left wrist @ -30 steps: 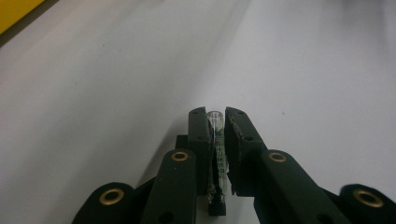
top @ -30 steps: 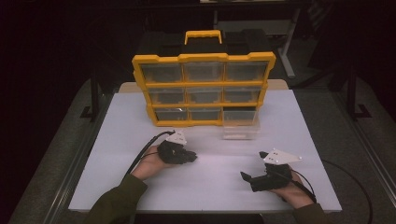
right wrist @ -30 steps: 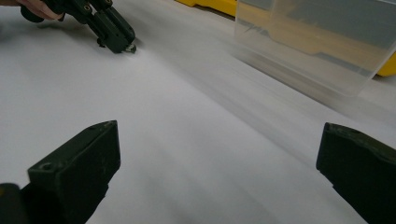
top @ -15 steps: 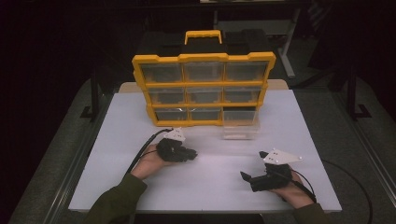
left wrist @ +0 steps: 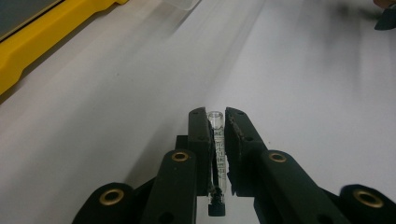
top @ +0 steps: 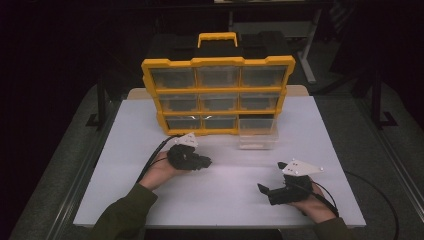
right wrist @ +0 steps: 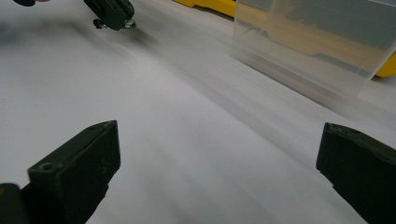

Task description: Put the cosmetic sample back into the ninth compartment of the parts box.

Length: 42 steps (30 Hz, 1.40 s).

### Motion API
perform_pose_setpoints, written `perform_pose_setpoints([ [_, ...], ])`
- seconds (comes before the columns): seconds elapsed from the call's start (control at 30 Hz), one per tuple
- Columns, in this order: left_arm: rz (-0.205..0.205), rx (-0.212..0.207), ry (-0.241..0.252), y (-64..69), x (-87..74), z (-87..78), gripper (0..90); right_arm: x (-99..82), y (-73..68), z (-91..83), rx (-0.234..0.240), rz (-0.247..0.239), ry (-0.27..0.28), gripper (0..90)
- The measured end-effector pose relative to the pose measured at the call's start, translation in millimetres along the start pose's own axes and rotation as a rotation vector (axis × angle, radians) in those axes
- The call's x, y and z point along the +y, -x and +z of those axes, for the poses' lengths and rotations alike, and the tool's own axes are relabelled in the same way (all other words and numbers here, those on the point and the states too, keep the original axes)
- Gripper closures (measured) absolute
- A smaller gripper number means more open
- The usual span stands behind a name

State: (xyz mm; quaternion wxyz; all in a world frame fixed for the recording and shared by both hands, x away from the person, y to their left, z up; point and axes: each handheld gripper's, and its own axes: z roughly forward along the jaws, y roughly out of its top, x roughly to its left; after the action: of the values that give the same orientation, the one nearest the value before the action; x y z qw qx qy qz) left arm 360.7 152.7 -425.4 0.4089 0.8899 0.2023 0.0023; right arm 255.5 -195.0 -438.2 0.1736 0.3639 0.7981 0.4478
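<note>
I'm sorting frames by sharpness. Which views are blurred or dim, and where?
High view: dark surroundings, only the white table is lit. Left gripper view: the small clear tube in the left tongs is crisp, the far table streaks. Right gripper view: the clear drawer and tabletop look smeared, the right tongs fairly sharp.

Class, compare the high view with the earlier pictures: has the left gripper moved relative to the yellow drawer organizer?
No. The left gripper sits just in front of the yellow drawer organizer, as it did earlier, shut on a small glass tube.

Thin clear printed glass tube (left wrist: 216, 140), clamped lengthwise between jaws.
</note>
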Motion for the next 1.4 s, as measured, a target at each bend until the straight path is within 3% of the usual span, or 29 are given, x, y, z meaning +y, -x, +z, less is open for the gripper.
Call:
perform_pose_setpoints([
  [0.07, -0.015, 0.000, 0.013, 0.9, 1.9, 0.3, 81.4, 0.1, 0.5, -0.2, -0.002, -0.001, 0.005, 0.0],
  [0.1, 0.005, 0.003, -0.002, -0.6, 3.4, -1.4, 81.3, 0.0, 0.5, -0.2, -0.002, -0.002, 0.004, 0.0],
  [0.23, 0.003, 0.008, 0.004, -0.4, 9.3, -4.7, 81.3, 0.2, -0.4, -0.3, 0.003, 0.005, 0.001, 0.0],
  [0.27, -0.011, 0.006, 0.016, 0.9, 11.0, -4.6, 81.3, 0.3, -0.3, -0.1, 0.003, 0.001, 0.003, 0.0],
  [0.3, 0.009, 0.008, 0.002, -0.1, 12.4, -6.1, 81.3, 0.4, -0.7, -0.1, 0.003, 0.001, 0.003, 0.0],
  [0.33, -0.009, 0.007, 0.014, 1.2, 13.4, -5.6, 81.4, 0.4, -0.8, 0.0, 0.003, 0.001, 0.002, 0.0],
  [0.37, 0.010, 0.008, 0.001, 0.0, 15.0, -6.9, 81.3, 0.3, -0.8, 0.0, 0.002, 0.000, 0.002, 0.0],
  [0.43, 0.002, 0.002, 0.013, 1.4, 18.5, -6.9, 81.3, 0.5, -0.9, -0.3, 0.002, 0.002, 0.003, 0.0],
  [0.5, 0.020, 0.001, 0.001, 1.1, 21.9, -8.3, 81.3, 0.6, -1.2, -0.5, 0.002, 0.006, 0.003, 0.0],
  [0.87, -0.001, -0.017, 0.022, 1.6, 34.5, -9.0, 81.3, 0.4, -1.2, -0.7, 0.002, 0.005, 0.004, 0.0],
  [1.23, 0.004, -0.029, 0.023, 0.6, 47.9, -11.1, 81.3, 0.4, -1.7, -0.2, 0.002, 0.007, 0.001, 0.0],
  [1.4, 0.023, -0.032, 0.014, -0.6, 56.0, -12.7, 81.3, 0.3, -1.3, -0.9, 0.002, 0.006, 0.005, 0.0],
])
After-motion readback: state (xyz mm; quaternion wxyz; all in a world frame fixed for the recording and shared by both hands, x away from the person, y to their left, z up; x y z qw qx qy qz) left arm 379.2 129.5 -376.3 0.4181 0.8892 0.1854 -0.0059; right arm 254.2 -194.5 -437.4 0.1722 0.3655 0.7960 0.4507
